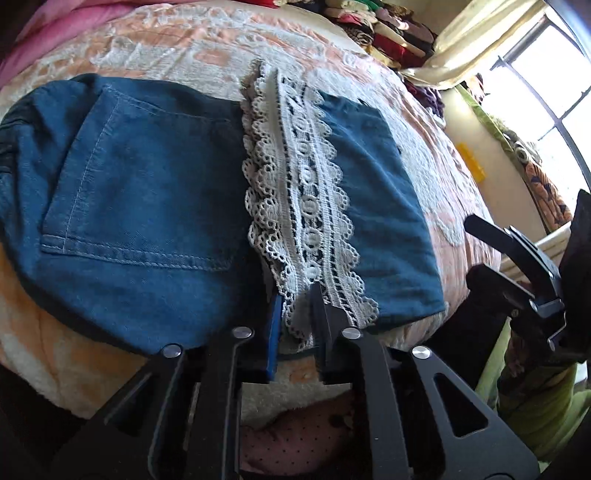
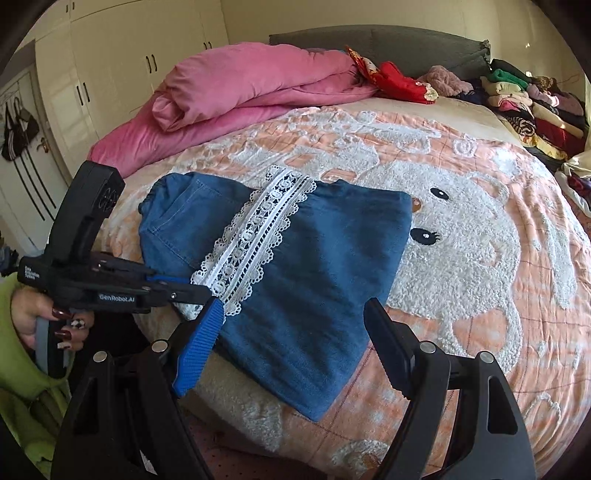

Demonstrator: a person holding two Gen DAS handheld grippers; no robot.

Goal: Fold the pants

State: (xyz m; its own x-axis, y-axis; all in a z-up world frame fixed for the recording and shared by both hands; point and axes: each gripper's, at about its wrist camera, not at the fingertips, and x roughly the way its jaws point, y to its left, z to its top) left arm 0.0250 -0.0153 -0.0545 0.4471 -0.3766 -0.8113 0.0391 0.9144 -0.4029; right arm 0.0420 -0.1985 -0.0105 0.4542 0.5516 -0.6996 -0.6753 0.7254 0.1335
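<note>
Folded blue denim pants (image 1: 147, 184) (image 2: 314, 266) lie on the bed, crossed by a band of white lace (image 1: 303, 192) (image 2: 258, 236). My left gripper (image 1: 297, 314) is shut on the near end of that lace hem at the bed's front edge. The right wrist view shows the left gripper (image 2: 195, 290) from the side, with a hand in a green sleeve (image 2: 44, 321) holding it. My right gripper (image 2: 295, 306) is open, its fingers spread over the near part of the denim without touching it. In the left wrist view the right gripper (image 1: 471, 249) sits at the right edge.
The bed carries a peach blanket with a white bear (image 2: 480, 258) (image 1: 184, 48). A pink duvet (image 2: 240, 88) is rolled up at the head. Stacks of clothes (image 2: 524, 103) (image 1: 388, 26) line the far right. A wardrobe (image 2: 129, 55) stands at the left, a window (image 1: 546, 92) at the right.
</note>
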